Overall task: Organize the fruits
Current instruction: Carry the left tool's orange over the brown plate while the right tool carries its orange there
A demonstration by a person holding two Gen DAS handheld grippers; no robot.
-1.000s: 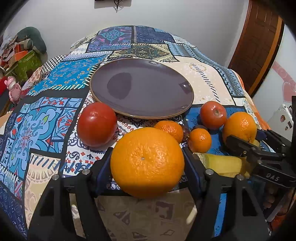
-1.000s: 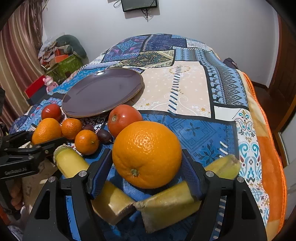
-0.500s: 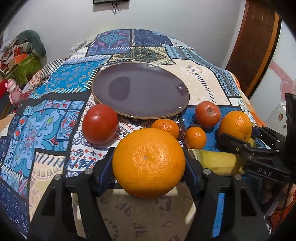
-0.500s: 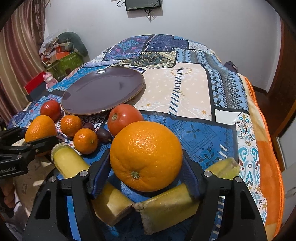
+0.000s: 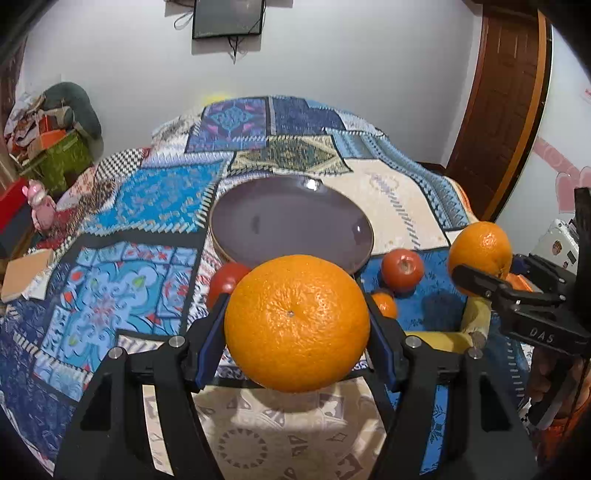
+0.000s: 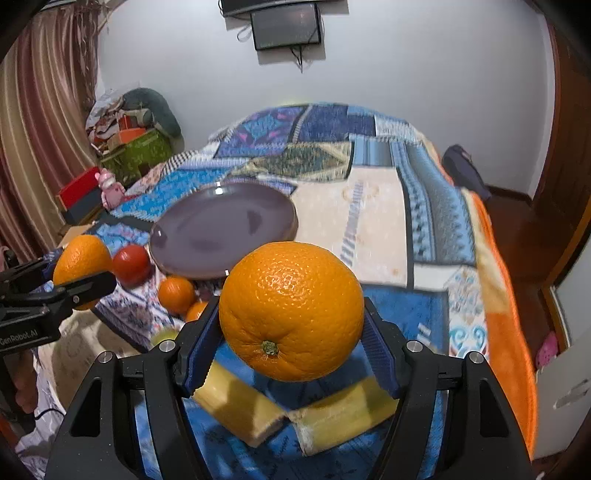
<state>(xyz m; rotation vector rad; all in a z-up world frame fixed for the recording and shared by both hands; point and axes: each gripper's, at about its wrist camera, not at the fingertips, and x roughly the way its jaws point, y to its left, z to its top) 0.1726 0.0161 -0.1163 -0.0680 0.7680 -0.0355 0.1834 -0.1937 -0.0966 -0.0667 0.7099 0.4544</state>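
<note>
My left gripper [image 5: 295,328] is shut on a large orange [image 5: 297,323] and holds it above the patterned bedspread, short of the purple plate [image 5: 291,225]. My right gripper [image 6: 291,325] is shut on a second large orange [image 6: 291,310], also lifted; it shows in the left wrist view [image 5: 480,251] at the right. Two red tomatoes [image 5: 402,269] [image 6: 131,264], small tangerines [image 6: 176,295] [image 5: 384,304] and yellow banana pieces [image 6: 295,413] lie on the spread in front of the plate.
The bed's right edge drops off by an orange blanket border [image 6: 506,332]. A wooden door [image 5: 498,103] stands at the right. Boxes and clutter [image 6: 129,147] sit left of the bed. A wall screen [image 6: 286,26] hangs behind.
Both grippers have risen with their oranges, and the views have tilted up to show more wall. The fruits on the spread have stayed put.
</note>
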